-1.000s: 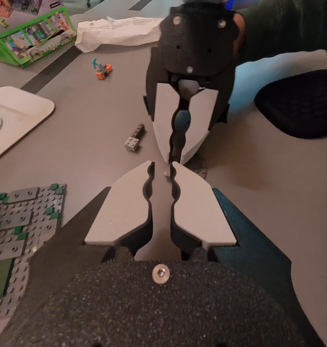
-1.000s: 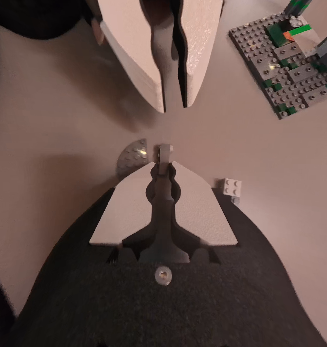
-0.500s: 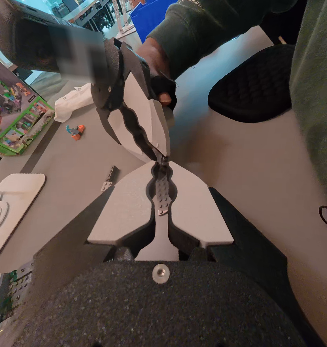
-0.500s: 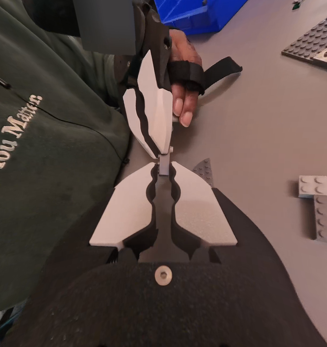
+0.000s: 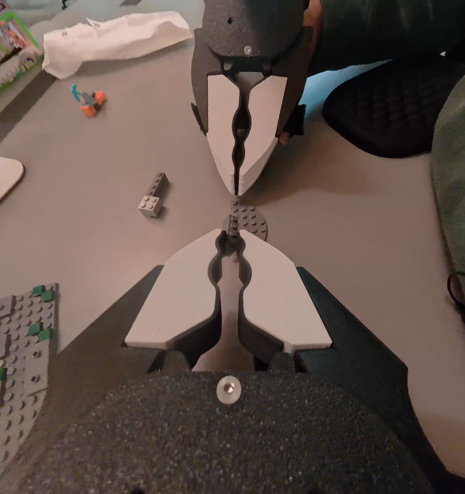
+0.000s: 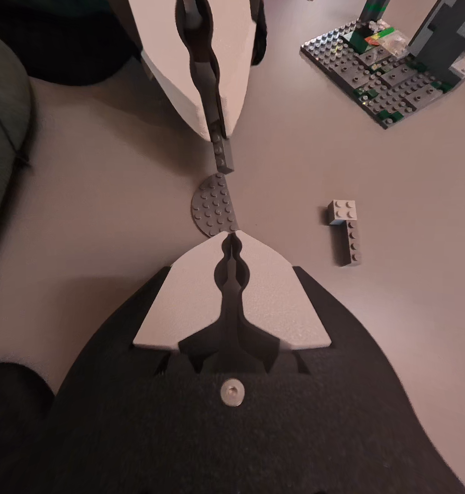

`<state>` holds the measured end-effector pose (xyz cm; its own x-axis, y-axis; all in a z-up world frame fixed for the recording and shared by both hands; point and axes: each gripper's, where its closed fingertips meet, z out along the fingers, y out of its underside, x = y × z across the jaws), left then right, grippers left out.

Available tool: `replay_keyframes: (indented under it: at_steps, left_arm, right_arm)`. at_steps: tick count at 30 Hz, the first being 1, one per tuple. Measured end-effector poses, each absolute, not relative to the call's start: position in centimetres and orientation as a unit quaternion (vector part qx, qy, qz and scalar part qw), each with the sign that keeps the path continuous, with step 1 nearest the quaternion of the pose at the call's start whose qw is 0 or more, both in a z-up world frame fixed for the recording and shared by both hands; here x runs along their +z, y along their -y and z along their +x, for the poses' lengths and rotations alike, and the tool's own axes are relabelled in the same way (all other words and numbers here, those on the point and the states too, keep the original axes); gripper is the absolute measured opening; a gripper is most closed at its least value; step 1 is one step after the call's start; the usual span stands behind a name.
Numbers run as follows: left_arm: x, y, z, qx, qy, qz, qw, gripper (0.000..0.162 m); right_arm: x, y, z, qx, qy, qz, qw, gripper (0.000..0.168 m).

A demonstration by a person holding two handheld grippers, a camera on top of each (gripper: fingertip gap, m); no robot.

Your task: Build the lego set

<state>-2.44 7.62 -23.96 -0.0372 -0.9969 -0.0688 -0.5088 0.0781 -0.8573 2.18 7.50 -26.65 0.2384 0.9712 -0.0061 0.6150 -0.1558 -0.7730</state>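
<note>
**Narrow brick poised over half-round plate, both grippers closed**

Left gripper (image 5: pixel 231 233) is clamped on a narrow dark grey brick (image 6: pixel 221 149), held lengthwise so that one end projects beyond the fingertips; in the right wrist view this free end hangs just above the far tip of the half-round plate (image 6: pixel 214 205). The grip on one end appears chosen to leave the other end clear for seating on the plate's studs. Whether the brick already touches the plate cannot be told.

Right gripper (image 6: pixel 232 235) has its fingers drawn together, tips at the plate's near corner. Whether it pinches the plate's edge or merely presses against it cannot be told; the likely purpose is to steady the plate against sliding while the brick is pressed home.

The plate lies flat on the grey table (image 5: pixel 333 240), studs up, well in from any visible edge, between the two opposed grippers.

Other items noted:
- a light grey square brick joined to a dark narrow brick (image 6: pixel 345 232), lying loose beside the plate;
- the partly built baseplate model (image 6: pixel 391 69) toward the table's far side in the right wrist view;
- a small orange and teal figure (image 5: pixel 89 100) and a white paper bag (image 5: pixel 113 40) farther off.

Judgement: joining step in hand, not yet completed.
</note>
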Motion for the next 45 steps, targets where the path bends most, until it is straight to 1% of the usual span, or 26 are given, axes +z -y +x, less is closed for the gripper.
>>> replay_keyframes:
  at_steps: [5,11,45]
  left_arm:
    - [-24.7,-7.6,-2.4,-0.352,-0.619,-0.617,0.335,0.007]
    - [-25.1,-7.4,-2.1,-0.354,-0.613,-0.630,0.320,0.007]
    - [-25.1,-7.5,-2.7,-0.345,-0.616,-0.633,0.318,0.007]
  right_arm:
    - [-26.8,-7.8,2.2,0.257,0.564,-0.715,0.323,0.000]
    - [-27.2,-7.8,2.0,0.240,0.586,-0.712,0.303,0.000]
    - [-27.1,-7.8,0.6,0.229,0.616,-0.701,0.278,0.000]
